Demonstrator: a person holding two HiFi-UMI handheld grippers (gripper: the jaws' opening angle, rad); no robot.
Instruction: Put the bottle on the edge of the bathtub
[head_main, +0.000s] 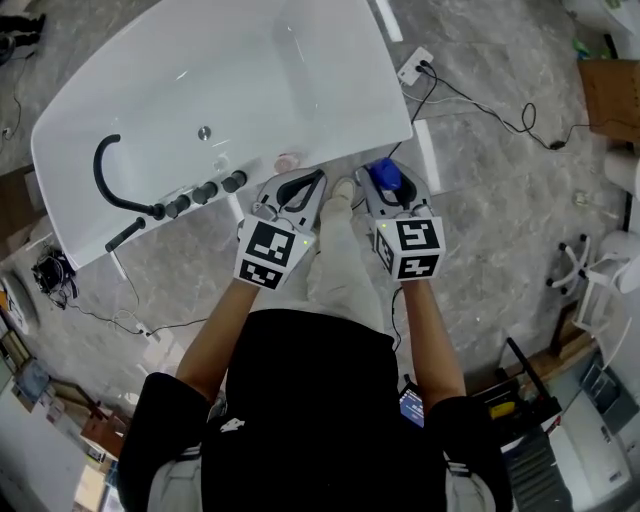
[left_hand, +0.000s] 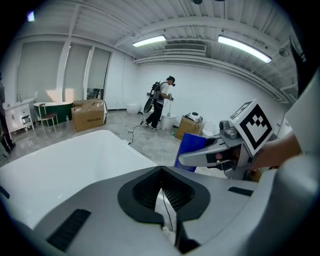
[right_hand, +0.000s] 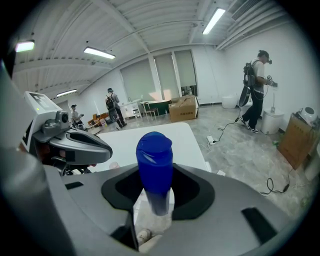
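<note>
One blue bottle (right_hand: 154, 167), round-topped

The bathtub (head_main: 150, 90) is finished in glossy white. The bottle (right_hand: 154, 165) is moulded in smooth blue plastic; the floor (head_main: 500, 210) is marbled grey.

Left hand-held gripper (left_hand: 162, 189) closed — right (right_hand: 154, 192) gripping

Jaws of left hand-held gripper (left_hand: 161, 175) meet; bathtub (left_hand: 75, 160) left, bottle (left_hand: 191, 150) right.
</note>
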